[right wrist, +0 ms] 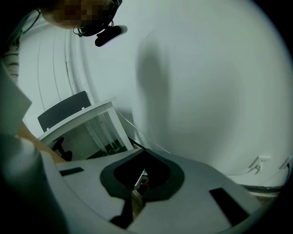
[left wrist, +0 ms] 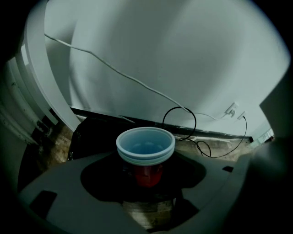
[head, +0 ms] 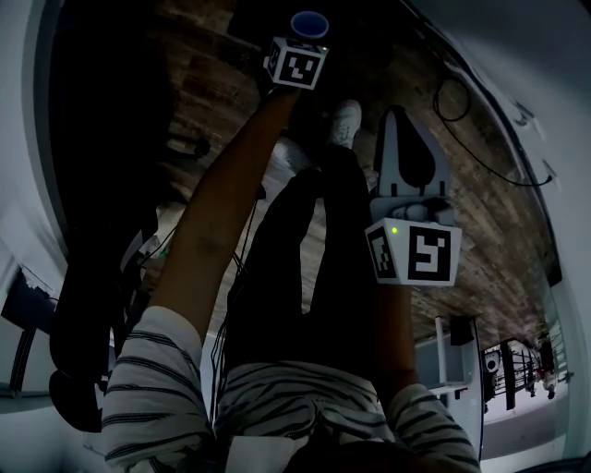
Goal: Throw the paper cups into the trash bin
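Note:
In the left gripper view, a stack of paper cups (left wrist: 145, 145) with pale blue rims and a red body stands upright between the two grey jaws. My left gripper (left wrist: 146, 176) is shut on it. In the head view the cups' blue mouth (head: 309, 23) shows just past the left gripper's marker cube (head: 296, 63), held out low over the floor. My right gripper (head: 404, 139) hangs beside my right leg, its jaws meeting in a point with nothing held. Its tips also touch in the right gripper view (right wrist: 142, 155). A black bulky shape (left wrist: 91, 132) lies by the wall behind the cups; I cannot identify it.
A white wall with a thin cable (left wrist: 114, 71), a coiled black cable (left wrist: 181, 121) and wall sockets (left wrist: 233, 109) is ahead. The wooden floor (head: 489, 212) and my legs and white shoe (head: 346, 120) are below. A white table frame (right wrist: 98, 114) and dark chair (right wrist: 64, 112) stand to the left.

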The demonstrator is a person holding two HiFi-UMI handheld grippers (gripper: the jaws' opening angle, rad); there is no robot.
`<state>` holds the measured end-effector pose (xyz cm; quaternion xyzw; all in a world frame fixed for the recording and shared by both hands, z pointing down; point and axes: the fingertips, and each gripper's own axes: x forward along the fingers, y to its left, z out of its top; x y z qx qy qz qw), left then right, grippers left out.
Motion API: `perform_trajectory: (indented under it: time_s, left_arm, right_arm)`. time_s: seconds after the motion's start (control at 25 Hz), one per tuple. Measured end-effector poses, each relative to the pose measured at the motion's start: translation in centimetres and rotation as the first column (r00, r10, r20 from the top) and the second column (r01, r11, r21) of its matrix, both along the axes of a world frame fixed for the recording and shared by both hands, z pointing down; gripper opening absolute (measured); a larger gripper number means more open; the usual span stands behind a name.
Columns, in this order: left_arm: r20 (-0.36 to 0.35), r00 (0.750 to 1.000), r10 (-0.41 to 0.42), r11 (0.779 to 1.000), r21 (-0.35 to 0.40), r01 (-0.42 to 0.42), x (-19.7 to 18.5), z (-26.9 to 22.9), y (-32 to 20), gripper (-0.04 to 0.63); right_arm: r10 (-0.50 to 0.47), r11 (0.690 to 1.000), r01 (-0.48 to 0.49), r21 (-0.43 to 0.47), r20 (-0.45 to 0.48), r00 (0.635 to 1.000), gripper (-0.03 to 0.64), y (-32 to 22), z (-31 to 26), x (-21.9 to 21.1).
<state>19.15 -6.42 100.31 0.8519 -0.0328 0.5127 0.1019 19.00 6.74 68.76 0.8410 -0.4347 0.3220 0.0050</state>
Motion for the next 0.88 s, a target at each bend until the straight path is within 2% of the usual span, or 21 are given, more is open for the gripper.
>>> perform_trajectory:
  time_s: [0.24, 0.72, 0.88]
  left_arm:
    - [0.048, 0.999, 0.0, 1.0, 0.004, 0.0, -0.6, 1.4, -0.4, 0.314]
    - [0.068, 0.998, 0.015, 1.0, -0.012, -0.014, 0.4, 3.2, -0.3, 0.316]
    - [0.074, 0.997, -0.003, 1.0, -0.018, 0.005, 0.5, 3.7, -0.4, 0.316]
  right_arm:
    - [-0.005, 1.0, 0.005, -0.001, 0.003, 1.0, 0.009, -0.1, 0.6, -0.3]
    - [-0.009, 1.0, 0.009, -0.008, 0.012, 1.0, 0.009, -0.1, 1.4, -0.3]
    - [-0.008, 1.0, 0.008, -0.013, 0.012, 1.0, 0.009, 0.0, 1.9, -0.1]
